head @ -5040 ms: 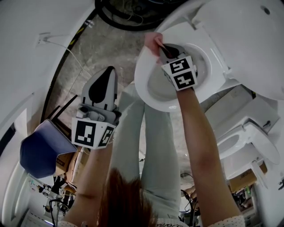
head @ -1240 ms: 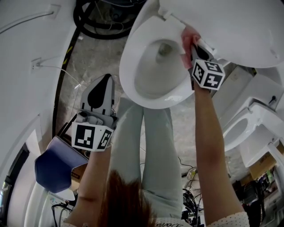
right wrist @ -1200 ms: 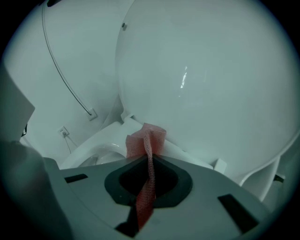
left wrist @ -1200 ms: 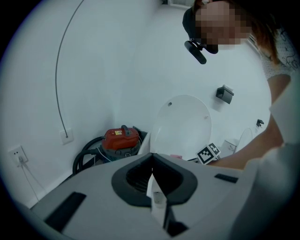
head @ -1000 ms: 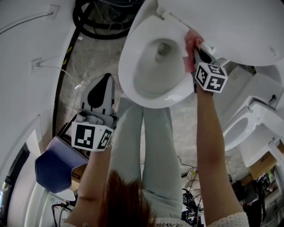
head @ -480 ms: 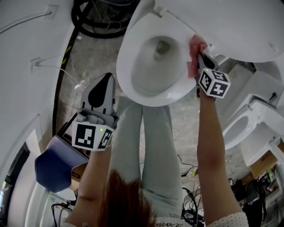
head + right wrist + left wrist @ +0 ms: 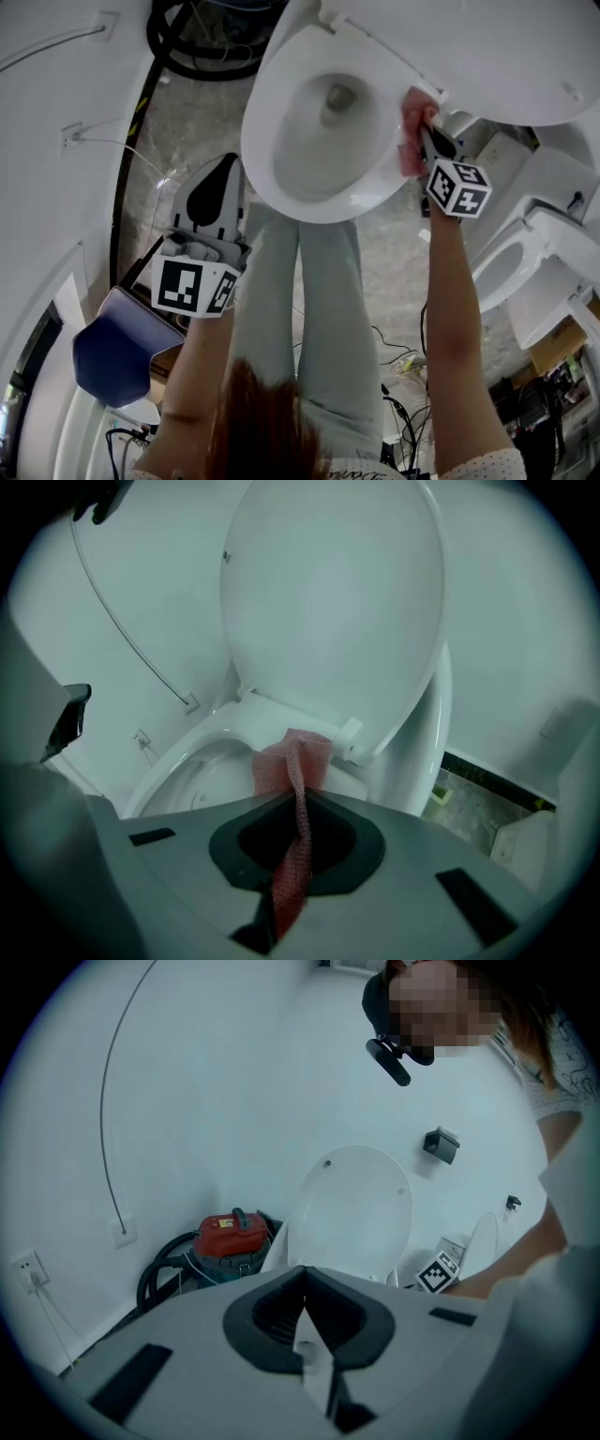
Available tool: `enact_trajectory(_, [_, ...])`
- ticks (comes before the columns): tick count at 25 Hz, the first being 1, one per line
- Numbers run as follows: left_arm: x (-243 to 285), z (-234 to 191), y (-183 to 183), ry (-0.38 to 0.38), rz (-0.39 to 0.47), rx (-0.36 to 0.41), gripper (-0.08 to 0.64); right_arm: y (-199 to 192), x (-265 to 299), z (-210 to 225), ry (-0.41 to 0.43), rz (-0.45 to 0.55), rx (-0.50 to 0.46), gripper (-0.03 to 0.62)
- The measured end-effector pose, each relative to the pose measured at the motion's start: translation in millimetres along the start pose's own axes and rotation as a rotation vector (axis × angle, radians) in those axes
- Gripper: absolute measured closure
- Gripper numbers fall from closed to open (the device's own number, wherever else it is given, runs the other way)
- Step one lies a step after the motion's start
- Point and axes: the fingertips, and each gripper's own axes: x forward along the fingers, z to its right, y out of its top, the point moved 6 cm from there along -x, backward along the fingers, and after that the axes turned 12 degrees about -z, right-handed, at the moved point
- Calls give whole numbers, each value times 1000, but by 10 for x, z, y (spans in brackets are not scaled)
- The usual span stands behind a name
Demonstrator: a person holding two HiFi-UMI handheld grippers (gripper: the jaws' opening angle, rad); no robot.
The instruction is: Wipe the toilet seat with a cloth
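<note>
While the right gripper (image 7: 298, 810) pinches the cloth (image 7: 292, 757) on the right rim of the toilet seat (image 7: 380, 180), the left gripper (image 7: 223, 178) hangs apart. Its jaws are pressed together.

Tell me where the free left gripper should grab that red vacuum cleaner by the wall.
Probably the dark carry handle on top of the red vacuum cleaner, coming down from above. It stands proud of the rounded body, while the hose loops round its left side.
</note>
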Motion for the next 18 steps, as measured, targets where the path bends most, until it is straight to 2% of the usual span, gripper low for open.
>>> enact_trajectory(7, [30, 51, 17, -17, -2, 14, 557, -193, -60, -40, -14, -44, -90, 569])
enact_trajectory(18, [36, 116, -25, -33, -7, 18, 558, -403, -118, -107, -12, -73, -135, 569])
